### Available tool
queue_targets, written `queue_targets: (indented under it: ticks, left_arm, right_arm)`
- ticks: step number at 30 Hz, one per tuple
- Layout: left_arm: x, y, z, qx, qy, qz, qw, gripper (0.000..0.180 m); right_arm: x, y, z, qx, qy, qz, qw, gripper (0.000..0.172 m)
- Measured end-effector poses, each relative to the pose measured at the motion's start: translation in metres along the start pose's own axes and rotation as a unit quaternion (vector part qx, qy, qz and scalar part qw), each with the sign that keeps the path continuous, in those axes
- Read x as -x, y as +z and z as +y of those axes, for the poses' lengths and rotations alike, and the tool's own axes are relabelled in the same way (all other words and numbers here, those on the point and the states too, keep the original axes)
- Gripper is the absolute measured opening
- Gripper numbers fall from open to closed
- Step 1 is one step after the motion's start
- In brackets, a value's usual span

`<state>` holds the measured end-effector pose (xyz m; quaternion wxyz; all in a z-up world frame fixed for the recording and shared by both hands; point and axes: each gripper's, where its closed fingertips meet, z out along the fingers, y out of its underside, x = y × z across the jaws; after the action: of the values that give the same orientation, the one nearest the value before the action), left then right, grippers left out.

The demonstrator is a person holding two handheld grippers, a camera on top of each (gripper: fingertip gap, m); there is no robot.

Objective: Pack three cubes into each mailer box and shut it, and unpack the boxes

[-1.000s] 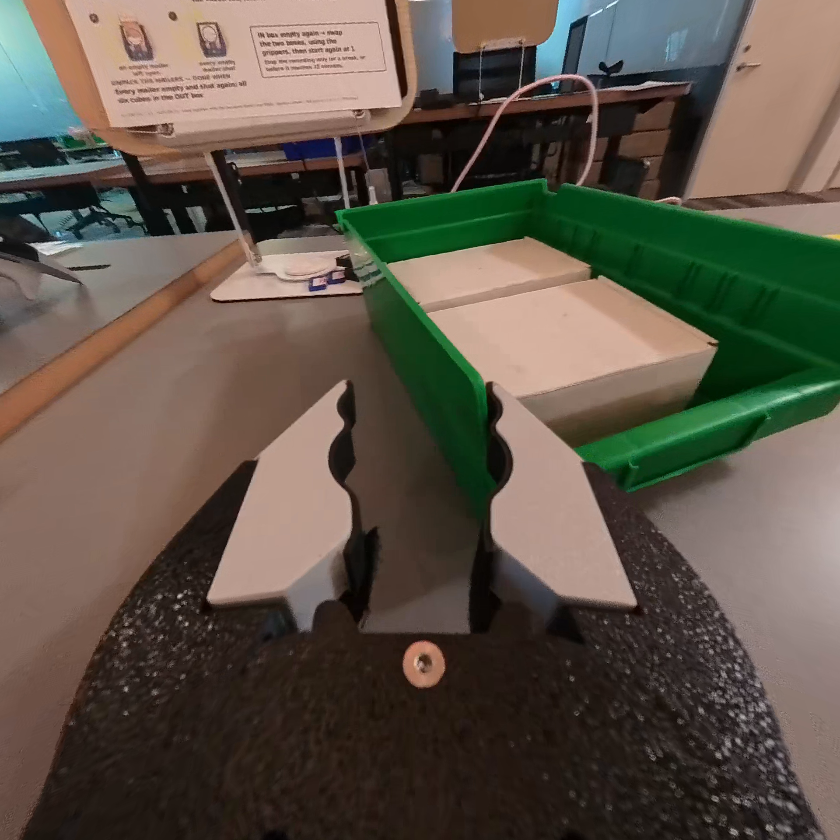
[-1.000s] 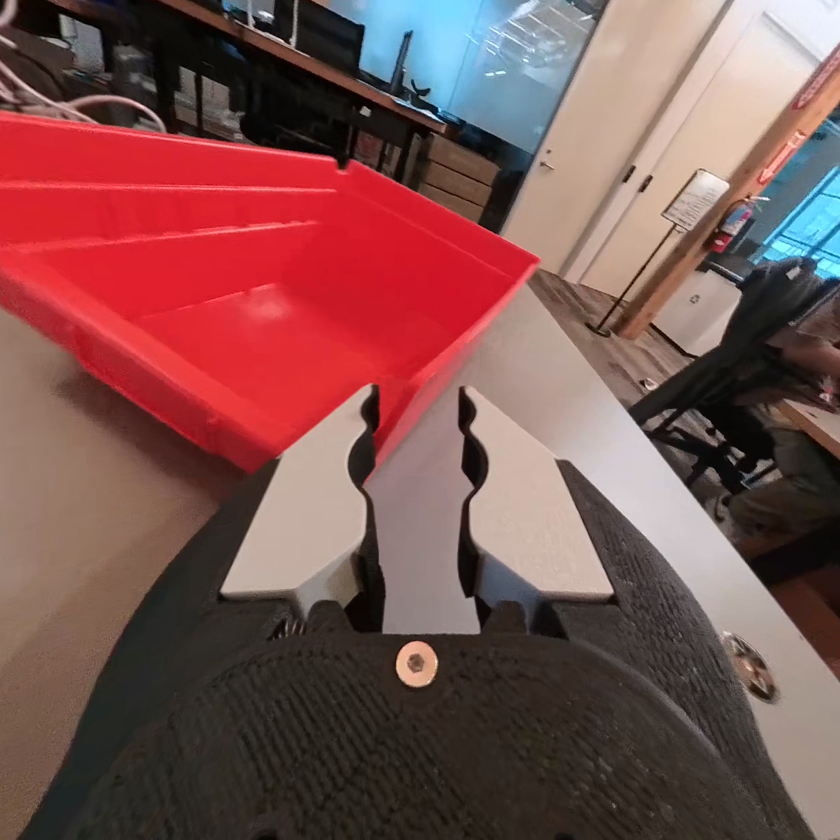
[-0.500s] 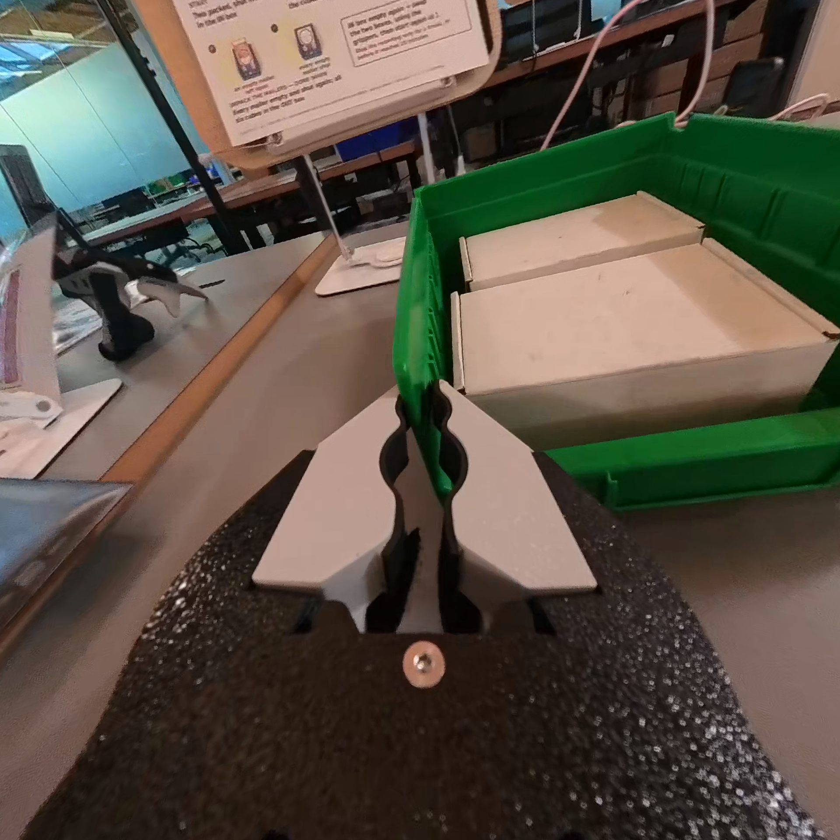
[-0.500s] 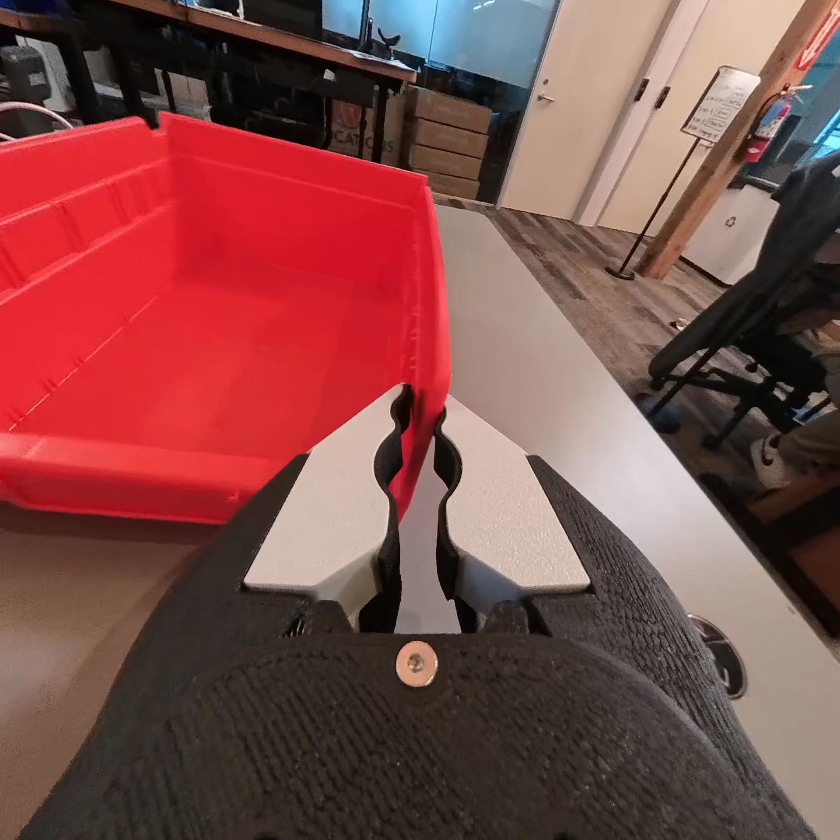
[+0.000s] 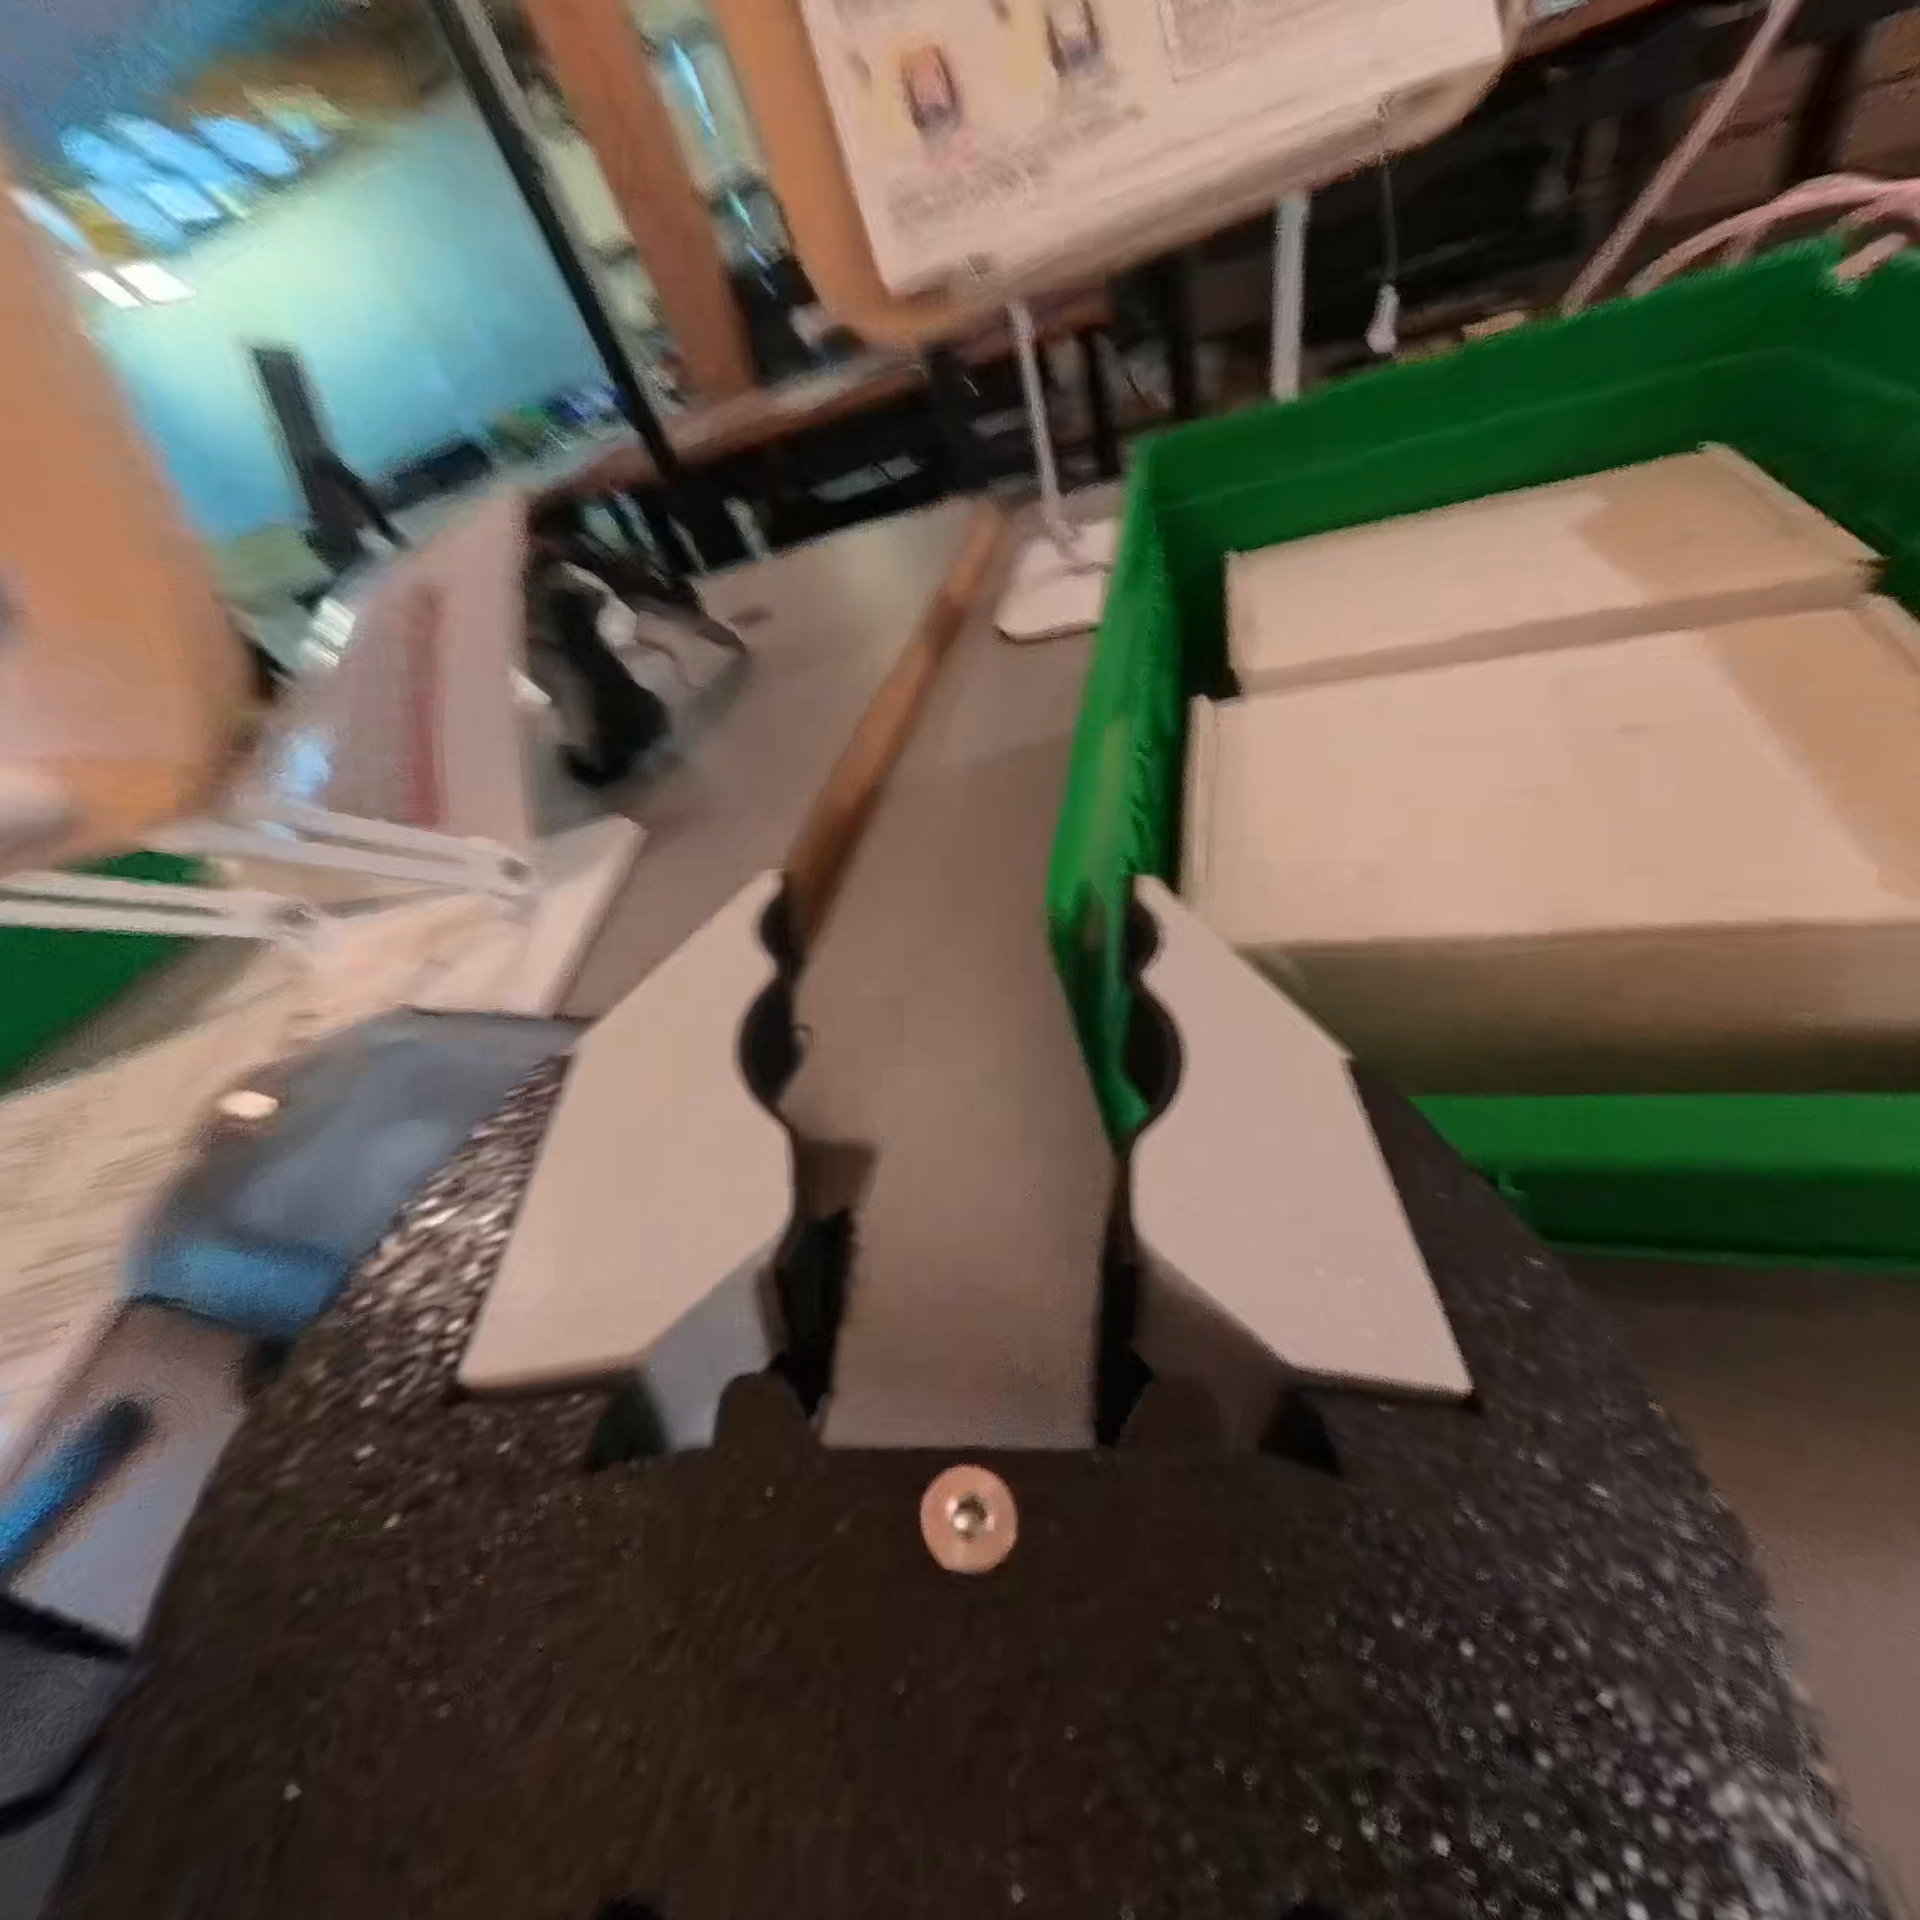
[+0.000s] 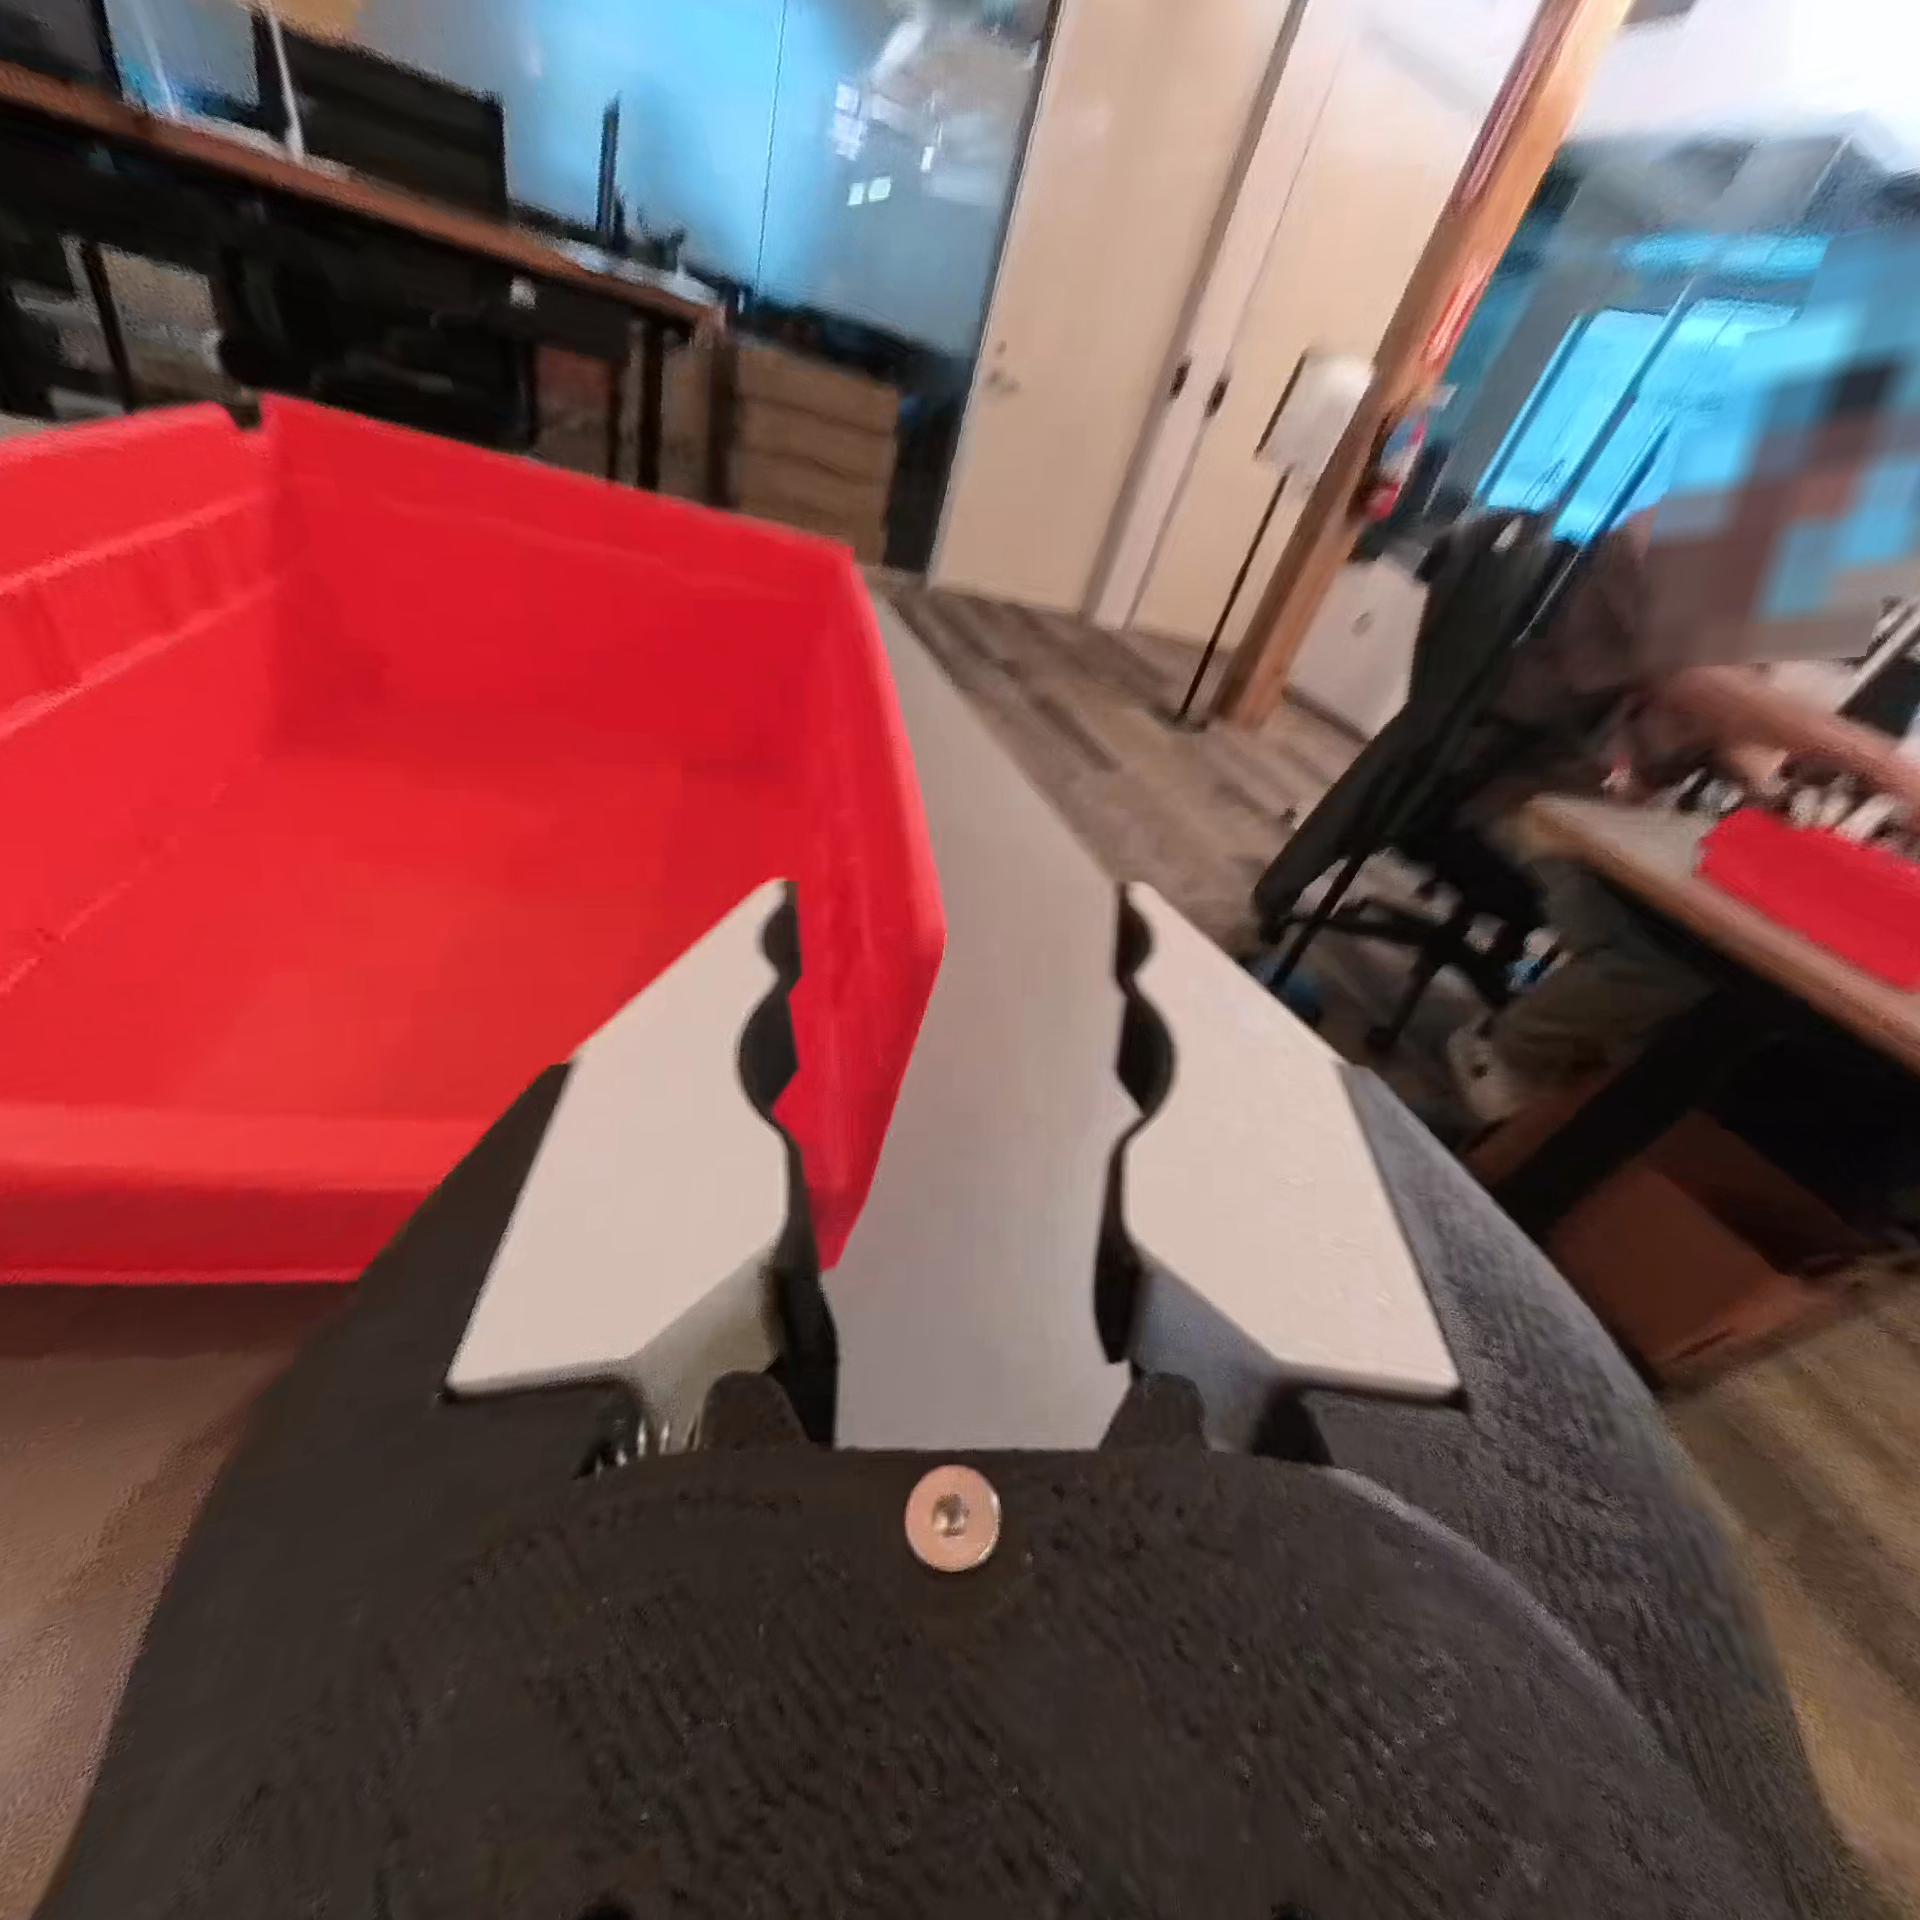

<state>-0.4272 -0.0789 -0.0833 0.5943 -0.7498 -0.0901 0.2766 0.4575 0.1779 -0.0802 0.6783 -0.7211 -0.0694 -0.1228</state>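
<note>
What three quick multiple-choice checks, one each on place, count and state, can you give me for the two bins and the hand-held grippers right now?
1. Where do the mailer boxes lie?
A. in the green bin
B. in the red bin
C. on the bare table

2. How many mailer boxes show in that bin?
A. one
B. two
C. four

3. How does the right hand-held gripper stand?
A. shut on the red wall
B. holding a cube
C. open

Key: 1 A, the mailer boxes sit inside the green bin. 2 B, two closed lids lie one behind the other. 3 C, the right hand-held gripper shows a wide gap beside the red bin, gripping nothing.
</note>
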Motion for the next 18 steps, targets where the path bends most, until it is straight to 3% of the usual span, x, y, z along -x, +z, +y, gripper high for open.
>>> queue_targets:
  ticks: [2, 4, 7, 9, 13, 18]
  left_arm:
    - [-0.001, -0.011, -0.031, -0.057, 0.02, 0.015, 0.998, 0.087]
    - [-0.029, -0.02, -0.063, -0.104, 0.045, 0.115, 0.987, 0.095]
    - [-0.081, -0.02, -0.082, -0.07, 0.15, 0.272, 0.948, 0.099]
    - [-0.105, -0.01, -0.082, -0.022, 0.216, 0.337, 0.916, 0.102]
    - [-0.14, 0.009, -0.062, 0.092, 0.32, 0.447, 0.831, 0.106]
    - [-0.16, 0.014, -0.025, 0.184, 0.407, 0.517, 0.73, 0.117]
  right_arm:
    - [-0.003, -0.014, -0.03, -0.053, -0.021, 0.011, 0.998, 0.082]
    - [0.003, -0.03, -0.066, -0.115, -0.028, 0.002, 0.993, 0.086]
    - [0.041, -0.053, -0.119, -0.198, -0.003, -0.062, 0.978, 0.086]
    - [0.062, -0.068, -0.151, -0.248, 0.037, -0.07, 0.966, 0.085]
    - [0.139, -0.088, -0.198, -0.31, 0.088, -0.187, 0.928, 0.085]
    - [0.254, -0.087, -0.201, -0.291, 0.072, -0.335, 0.893, 0.085]
